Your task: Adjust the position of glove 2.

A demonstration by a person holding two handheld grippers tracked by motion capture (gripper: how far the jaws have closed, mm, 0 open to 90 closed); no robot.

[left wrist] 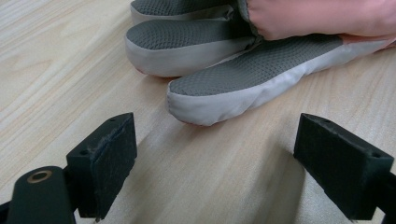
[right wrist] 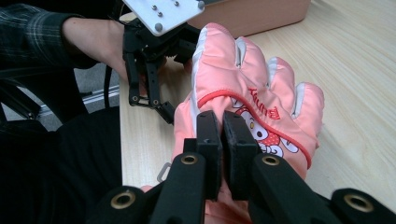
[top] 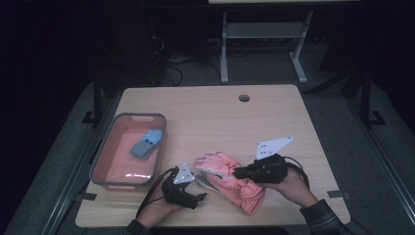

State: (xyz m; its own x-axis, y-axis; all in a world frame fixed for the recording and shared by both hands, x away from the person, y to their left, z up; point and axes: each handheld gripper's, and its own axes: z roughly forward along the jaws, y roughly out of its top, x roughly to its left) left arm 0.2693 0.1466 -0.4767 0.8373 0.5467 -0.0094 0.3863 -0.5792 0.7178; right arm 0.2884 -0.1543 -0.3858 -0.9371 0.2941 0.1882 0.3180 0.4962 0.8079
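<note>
A pink winter glove [top: 247, 195] with a cartoon print [right wrist: 261, 133] lies at the table's near middle, partly lifted. My right gripper [top: 238, 172] is shut on its pink back [right wrist: 223, 133], pinching the fabric between the two jaws. The grey-palmed glove fingers [left wrist: 247, 74] with white edges rest flat on the wood, with pink fabric [left wrist: 322, 16] over them. Just short of those fingers my left gripper [left wrist: 219, 156] stands open, low over the table, with nothing between its jaws. In the high view that left gripper [top: 199, 197] is left of the glove.
A pink bin [top: 100, 152] stands at the table's left with a blue-grey glove [top: 146, 143] inside; its wall [right wrist: 261, 16] is seen beyond the pink glove. A round hole [top: 243, 97] sits near the far edge. Another table's legs [top: 224, 49] stand behind.
</note>
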